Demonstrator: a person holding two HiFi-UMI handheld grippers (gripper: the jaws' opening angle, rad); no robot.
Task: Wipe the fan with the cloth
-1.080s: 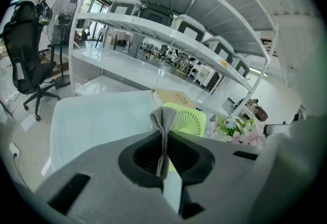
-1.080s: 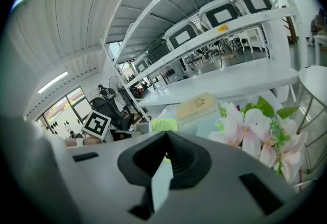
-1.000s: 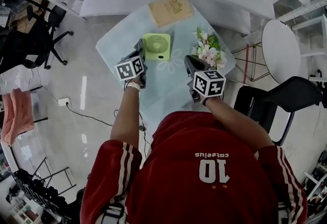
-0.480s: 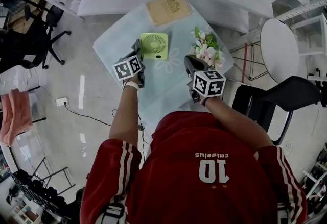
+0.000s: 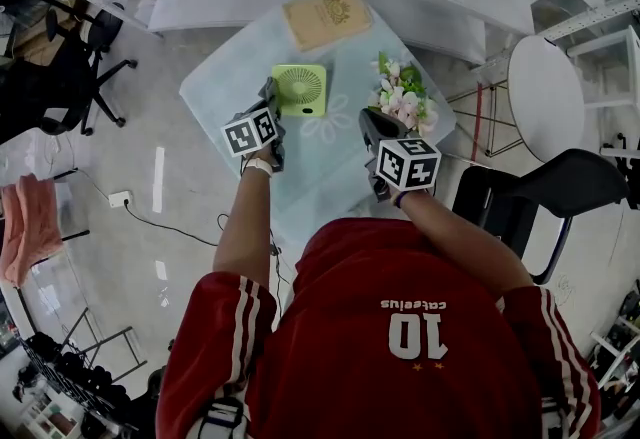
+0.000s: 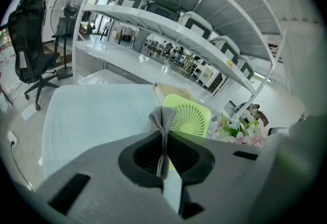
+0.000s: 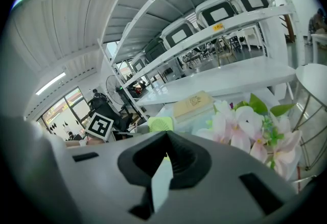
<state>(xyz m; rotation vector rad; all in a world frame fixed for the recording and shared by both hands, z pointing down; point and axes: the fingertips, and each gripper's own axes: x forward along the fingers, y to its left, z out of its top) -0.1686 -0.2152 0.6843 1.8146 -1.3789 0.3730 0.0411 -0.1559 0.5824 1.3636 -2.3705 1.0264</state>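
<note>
**Cloth pinched in the left gripper, just beside the fan**

Nearest the head camera is the person's red shirt (image 5: 400,327), with both bare forearms reaching forward over the table (image 5: 225,67).

The left gripper (image 5: 271,90) is clenched on the cloth (image 6: 163,117). In the left gripper view, the grey knitted fabric is squeezed into a thin upright fold between the closed jaws, and a small tuft sticks out past the tips. From above, those tips sit just beside the left edge of the fan (image 5: 301,89). Whether the cloth touches the fan cannot be told.

The right gripper (image 5: 367,117) is held a little nearer the person, to the right of the fan and apart from it. Its jaws are pressed together with nothing between them in the right gripper view (image 7: 166,136). That view also catches the left gripper's marker cube (image 7: 99,126) off to the left.

The fan is lime green and square, and it lies flat with its round grille facing up, near the middle of the pale table. To its right, near the table's right edge, is a bunch of pink and white flowers (image 5: 404,97) with green leaves. Beyond the fan, at the far edge, a tan book (image 5: 328,16) lies flat at an angle.

Past the table run long white shelves (image 6: 179,29). A black office chair (image 5: 75,57) stands on the floor to the left, and a round white table (image 5: 550,97) and another black chair (image 5: 560,192) are to the right.
</note>
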